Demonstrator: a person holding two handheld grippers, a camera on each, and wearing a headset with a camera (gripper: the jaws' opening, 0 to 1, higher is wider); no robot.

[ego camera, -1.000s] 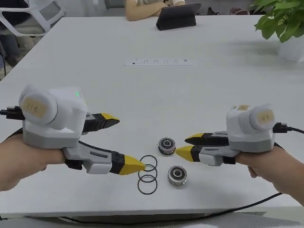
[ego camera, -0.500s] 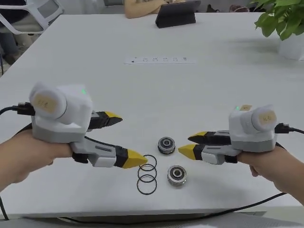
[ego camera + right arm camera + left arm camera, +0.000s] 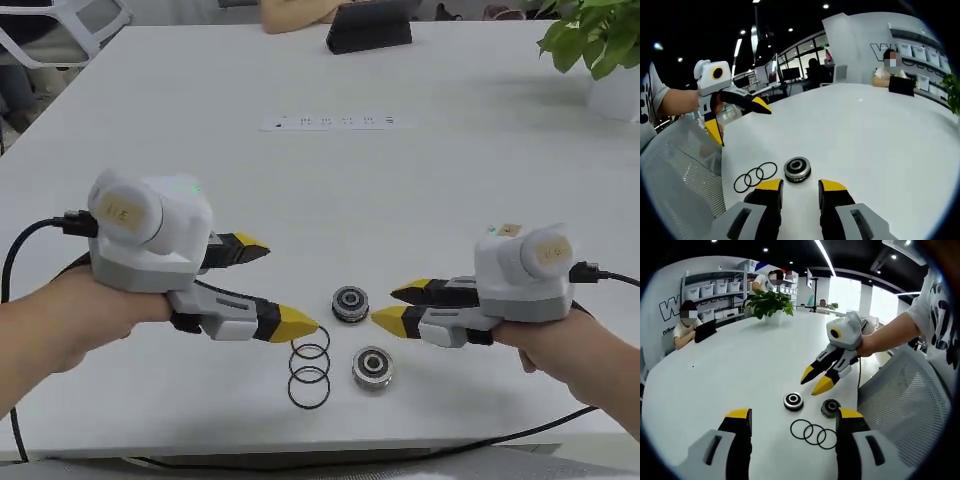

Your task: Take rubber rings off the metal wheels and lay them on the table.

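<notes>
Toward the near edge of a smooth white table, two handheld grippers face each other. At left, the left gripper has its yellow-tipped jaws spread wide and empty. At right, the right gripper has its jaws parted more narrowly, also empty. Between them two small round metal wheels lie flat. The far wheel sits just left of the right gripper's tips, so that gripper is nearer to it. The near wheel lies closer to the table edge. Both have dark outer rims; whether rubber sits on them is too small to tell. Three thin black rubber rings lie flat in a touching row, just left of the wheels, by the left gripper's lower tip.
</notes>
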